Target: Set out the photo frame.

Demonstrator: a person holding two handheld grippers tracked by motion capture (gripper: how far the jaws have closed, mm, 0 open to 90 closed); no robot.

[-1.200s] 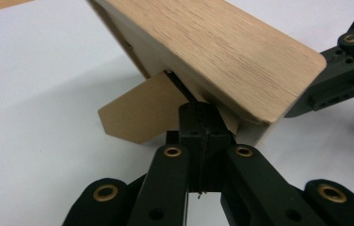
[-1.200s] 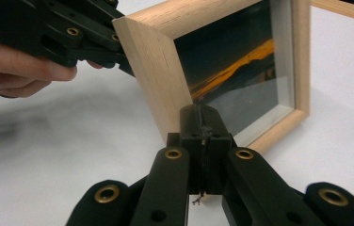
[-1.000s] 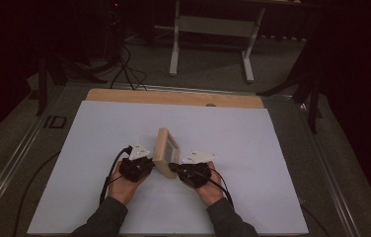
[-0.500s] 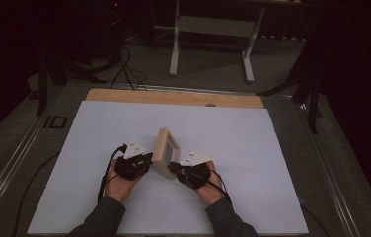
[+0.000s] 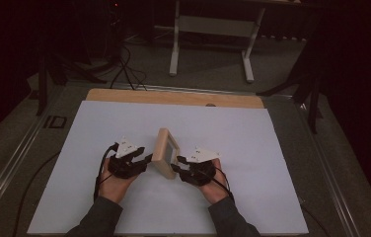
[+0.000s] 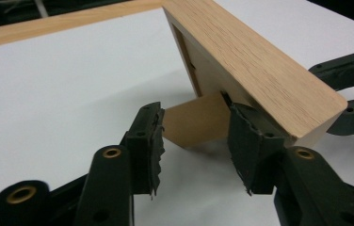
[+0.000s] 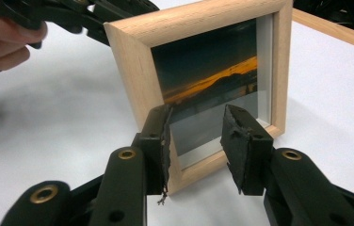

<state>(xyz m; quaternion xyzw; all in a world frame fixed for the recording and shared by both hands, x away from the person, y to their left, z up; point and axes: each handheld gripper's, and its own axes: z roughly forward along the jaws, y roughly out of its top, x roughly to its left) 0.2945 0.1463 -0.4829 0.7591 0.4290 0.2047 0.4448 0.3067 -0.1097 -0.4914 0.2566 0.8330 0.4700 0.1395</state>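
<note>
**Wooden photo frame standing free between two opening grippers**

Photo frame (image 5: pixel 165 152): light wood, standing tilted on its back stand near the middle of the white desk (image 5: pixel 99 123), toward the person's side. Sunset picture behind the glass, seen in the right gripper view. At the back, a tan cardboard prop (image 6: pixel 195 121) rests on the desk surface.

Left gripper (image 5: pixel 144 159): at the back of the frame. Fingers (image 6: pixel 150 141) have just been opening; they stand well apart, either side of the prop. One pad clear of it; whether the other touches the frame's back, cannot tell. No grip seen.

Right gripper (image 5: pixel 177 166): at the front, glass side. Fingers (image 7: pixel 160 141) also just been opening; they straddle the frame's lower corner with a gap at each pad, nothing clamped.

Both hands low on the desk, close to the frame on either side. A wooden strip (image 5: pixel 173 98) runs along the desk's far edge.
</note>
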